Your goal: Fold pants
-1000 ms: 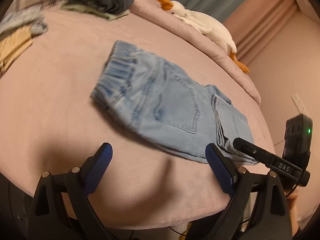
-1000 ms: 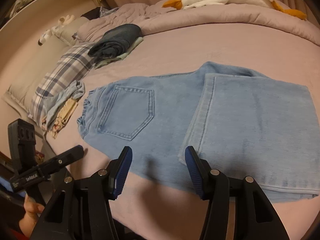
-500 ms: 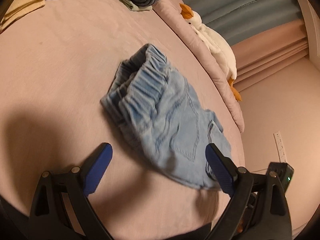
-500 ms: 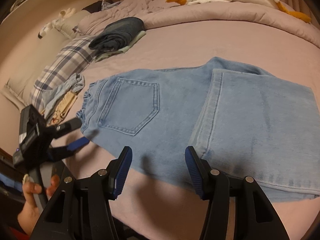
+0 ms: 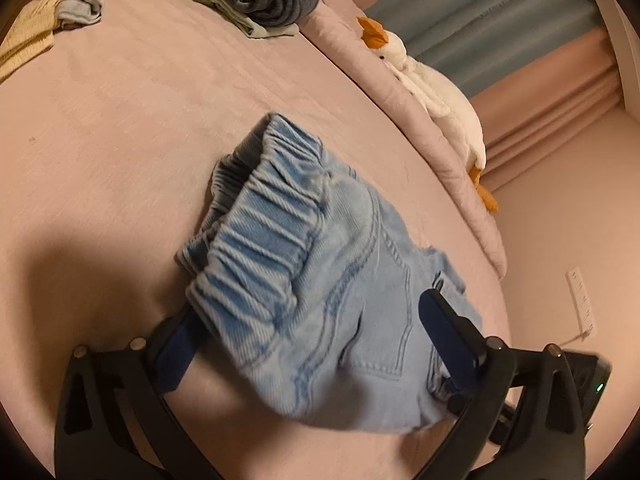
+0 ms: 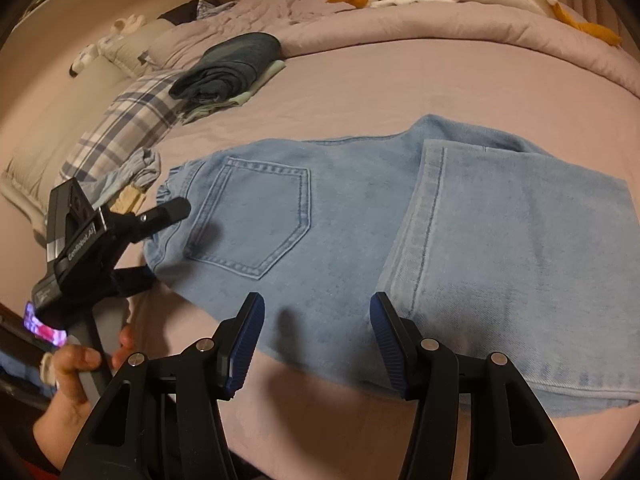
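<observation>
Light blue denim pants (image 6: pixel 360 216) lie flat on the pink bed, back pocket up, with the legs folded over at the right. In the left wrist view the elastic waistband (image 5: pixel 272 224) is close. My left gripper (image 5: pixel 308 344) is open, with the near waist corner of the pants between its jaws. It also shows in the right wrist view (image 6: pixel 156 240) at the waist end, one finger above the cloth and one below. My right gripper (image 6: pixel 316 344) is open and empty, just in front of the pants' near edge.
A stack of folded dark clothes (image 6: pixel 228 68) sits at the back of the bed (image 6: pixel 360 76). A plaid cloth (image 6: pixel 124 120) and small folded garments (image 5: pixel 48 20) lie at the left. A white plush goose (image 5: pixel 432 100) rests on the rolled duvet. The bed's near edge is close.
My left gripper has moved forward and low to the waistband, so the waist corner now sits between its jaws. My right gripper has stayed almost still.
</observation>
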`<control>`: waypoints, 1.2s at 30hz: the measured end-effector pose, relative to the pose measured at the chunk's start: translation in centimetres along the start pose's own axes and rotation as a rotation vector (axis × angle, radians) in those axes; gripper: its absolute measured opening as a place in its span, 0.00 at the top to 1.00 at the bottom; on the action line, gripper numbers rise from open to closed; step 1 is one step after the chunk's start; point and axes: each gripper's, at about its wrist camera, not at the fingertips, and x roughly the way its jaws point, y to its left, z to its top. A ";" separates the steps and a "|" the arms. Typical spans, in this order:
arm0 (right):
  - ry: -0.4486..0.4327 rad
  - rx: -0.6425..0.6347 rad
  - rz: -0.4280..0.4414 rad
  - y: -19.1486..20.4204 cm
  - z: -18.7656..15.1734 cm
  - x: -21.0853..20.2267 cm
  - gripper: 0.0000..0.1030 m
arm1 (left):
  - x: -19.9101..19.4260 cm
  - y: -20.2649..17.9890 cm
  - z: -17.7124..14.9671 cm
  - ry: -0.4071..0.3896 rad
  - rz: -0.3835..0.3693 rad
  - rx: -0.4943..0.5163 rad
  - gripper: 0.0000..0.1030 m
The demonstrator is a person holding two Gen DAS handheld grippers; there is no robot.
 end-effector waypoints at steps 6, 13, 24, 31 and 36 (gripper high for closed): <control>-0.004 -0.010 -0.007 0.1 0.5 0.4 0.46 | 0.1 1.3 0.8 -0.002 0.033 -0.054 0.48; -0.001 -0.011 -0.041 0.0 2.5 2.0 0.46 | -1.0 -1.1 0.3 -0.047 0.070 0.082 0.54; 0.069 -0.070 -0.169 1.4 6.5 7.7 0.63 | -2.5 -6.1 -0.3 -0.159 0.101 0.372 0.56; 0.107 -0.089 -0.178 1.3 6.8 7.6 0.63 | -2.5 -7.3 -0.5 -0.177 0.082 0.446 0.56; 0.084 -0.080 -0.127 1.7 4.3 4.5 0.63 | -2.8 -7.3 -0.8 -0.173 0.088 0.459 0.56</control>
